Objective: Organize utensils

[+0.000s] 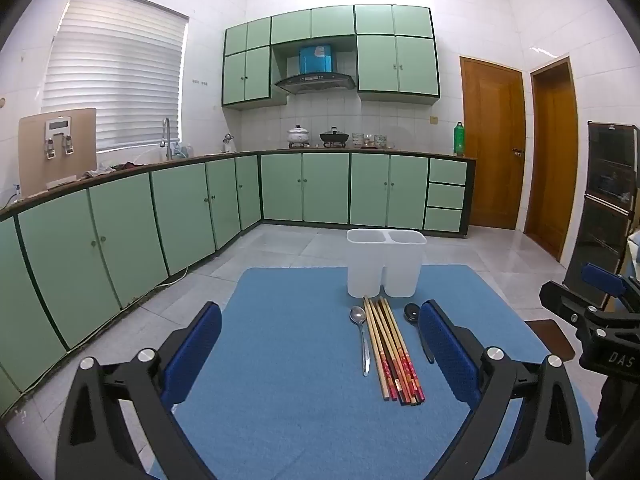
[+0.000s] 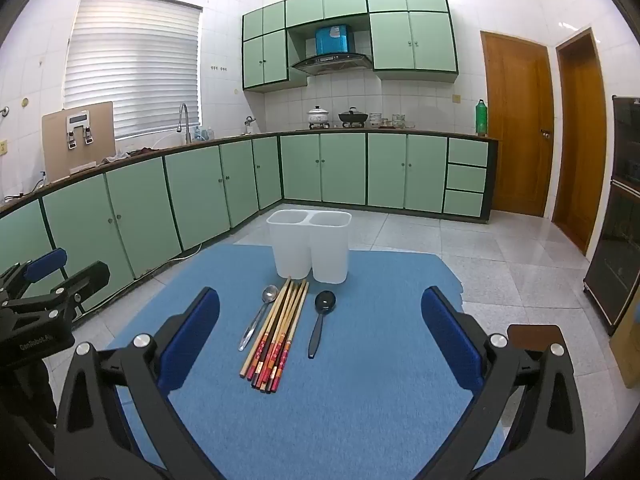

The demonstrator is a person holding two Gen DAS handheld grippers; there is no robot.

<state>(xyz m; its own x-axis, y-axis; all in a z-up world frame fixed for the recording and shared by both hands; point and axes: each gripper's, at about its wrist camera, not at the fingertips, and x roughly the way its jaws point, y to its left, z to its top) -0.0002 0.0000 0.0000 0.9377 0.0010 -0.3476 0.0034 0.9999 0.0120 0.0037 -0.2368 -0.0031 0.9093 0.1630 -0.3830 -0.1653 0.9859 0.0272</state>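
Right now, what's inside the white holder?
Nothing shows above either rim of the holder. Its walls hide both compartments' bottoms. Chopsticks and both spoons lie on the mat.

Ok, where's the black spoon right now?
In the right wrist view the black plastic spoon lies on the blue mat, just right of the wooden chopstick bundle, before the white two-compartment holder.

Bright, even light; ceiling glare; sharp focus; fisheye bending, dark corners.

We see a blue mat [image 2: 340, 400] over the table. On it, at the far edge, stands a white two-compartment holder [image 2: 310, 246]. Nearer lie a metal spoon [image 2: 258, 318] at left, chopsticks [image 2: 278, 334] in the middle and a black spoon [image 2: 320, 320] at right.
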